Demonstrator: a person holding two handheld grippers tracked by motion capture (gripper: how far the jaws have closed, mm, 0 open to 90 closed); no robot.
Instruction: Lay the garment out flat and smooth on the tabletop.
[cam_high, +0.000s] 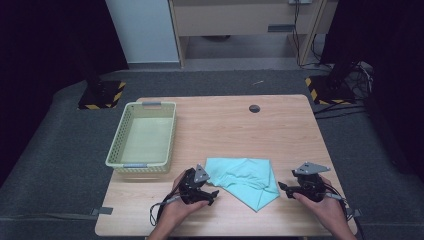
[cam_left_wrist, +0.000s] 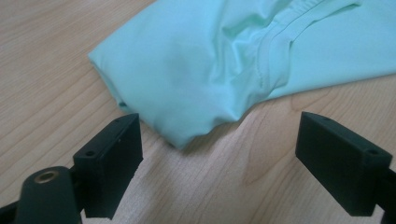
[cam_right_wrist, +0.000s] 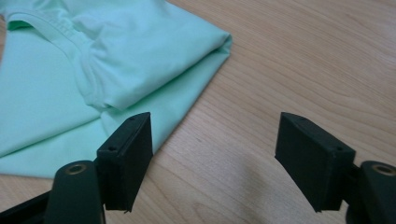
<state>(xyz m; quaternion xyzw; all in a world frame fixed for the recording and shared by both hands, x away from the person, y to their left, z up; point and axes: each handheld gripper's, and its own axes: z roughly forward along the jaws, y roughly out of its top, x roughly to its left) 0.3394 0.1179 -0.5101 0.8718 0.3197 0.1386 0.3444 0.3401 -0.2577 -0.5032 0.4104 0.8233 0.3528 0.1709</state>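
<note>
My left claw (cam_high: 214, 193) sits at about seven o'clock, jaws spread wide with nothing between them. My right claw (cam_high: 282, 188) (at five o'clock) points inward toward it, jaws likewise parted and empty, both forearms low.

A pale yellow perforated basket (cam_high: 142, 135) sits on the left part of the wooden table (cam_high: 240, 125) with nothing in it (grey handles at both short ends). A dark round grommet (cam_high: 254, 108) marks the tabletop's far side. Beyond, on grey carpet, stand two black bases with yellow hazard stripes (cam_high: 101, 94) and a wooden desk (cam_high: 245, 22).
</note>
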